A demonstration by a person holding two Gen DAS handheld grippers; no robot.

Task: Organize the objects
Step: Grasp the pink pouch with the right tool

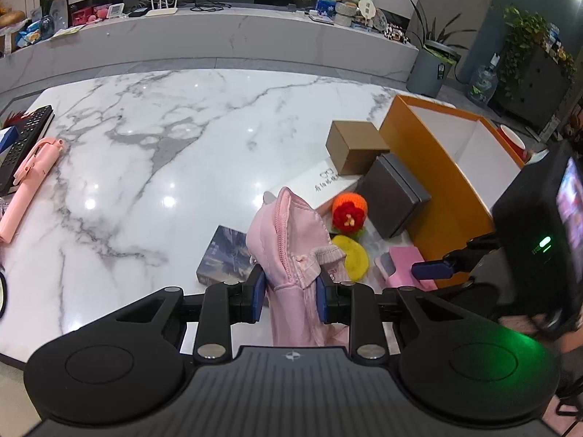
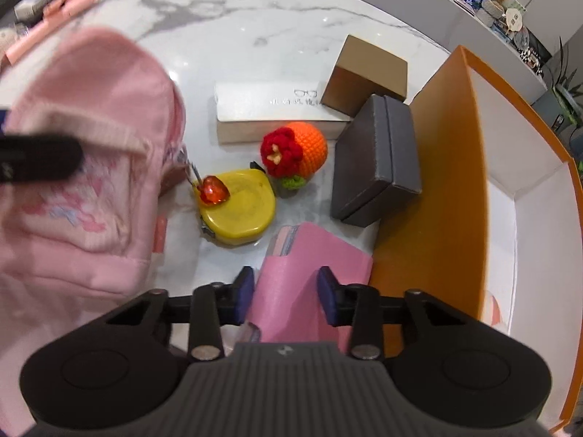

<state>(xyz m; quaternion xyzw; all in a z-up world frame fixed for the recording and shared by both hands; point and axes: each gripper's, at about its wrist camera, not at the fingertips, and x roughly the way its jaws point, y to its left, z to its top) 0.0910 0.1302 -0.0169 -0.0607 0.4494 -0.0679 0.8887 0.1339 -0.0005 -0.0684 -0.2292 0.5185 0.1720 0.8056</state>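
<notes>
White marble table with grey veining, glossy, carrying small ceiling-light reflections. At 12 o'clock beyond it, a long marble-faced media console; a white router stands on its top. At 2 o'clock, a grey planter with a leafy plant, a water jug on the grey floor, and a dark cabinet draped in trailing vines.

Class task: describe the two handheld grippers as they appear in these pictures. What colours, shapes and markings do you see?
Both the left gripper and right gripper are matte black, with ribbed grey centre plates bearing a small round emblem, two round side discs, silver pivot bolts and blue-padded jaws. Green light glows on the left one's right disc.
</notes>
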